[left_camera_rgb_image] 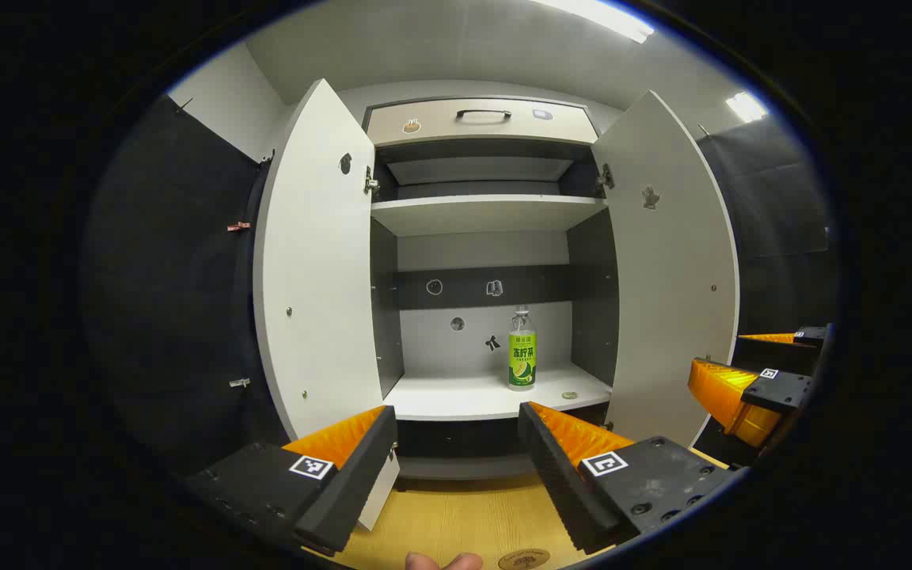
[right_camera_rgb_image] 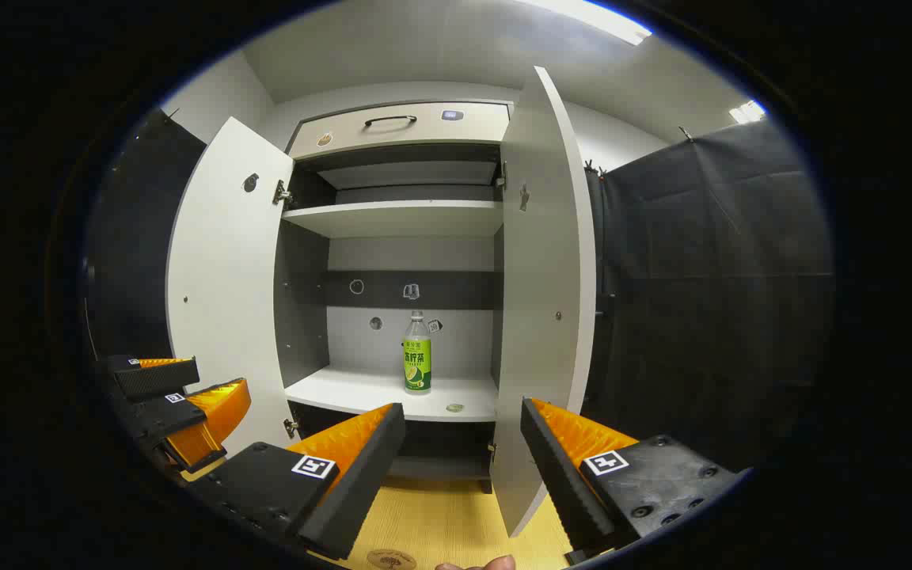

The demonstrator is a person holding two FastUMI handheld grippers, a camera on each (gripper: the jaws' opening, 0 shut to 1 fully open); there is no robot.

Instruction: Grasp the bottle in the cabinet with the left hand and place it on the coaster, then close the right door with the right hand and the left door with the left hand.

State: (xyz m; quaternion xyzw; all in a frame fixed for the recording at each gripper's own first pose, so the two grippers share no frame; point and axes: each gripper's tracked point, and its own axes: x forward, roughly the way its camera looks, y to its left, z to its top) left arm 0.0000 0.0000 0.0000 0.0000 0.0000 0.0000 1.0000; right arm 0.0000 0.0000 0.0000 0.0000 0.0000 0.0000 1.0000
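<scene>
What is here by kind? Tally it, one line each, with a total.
Bottle: 1
Cabinet doors, left and right, both open: 2
Drawer: 1
Coaster: 1
Hand-held grippers, left and right, both open: 2
Total: 7

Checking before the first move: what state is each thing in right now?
bottle: upright on cabinet shelf, capped
left door: open
right door: open
drawer: shut
coaster: bare, on the table
left gripper: open, empty
right gripper: open, empty
</scene>
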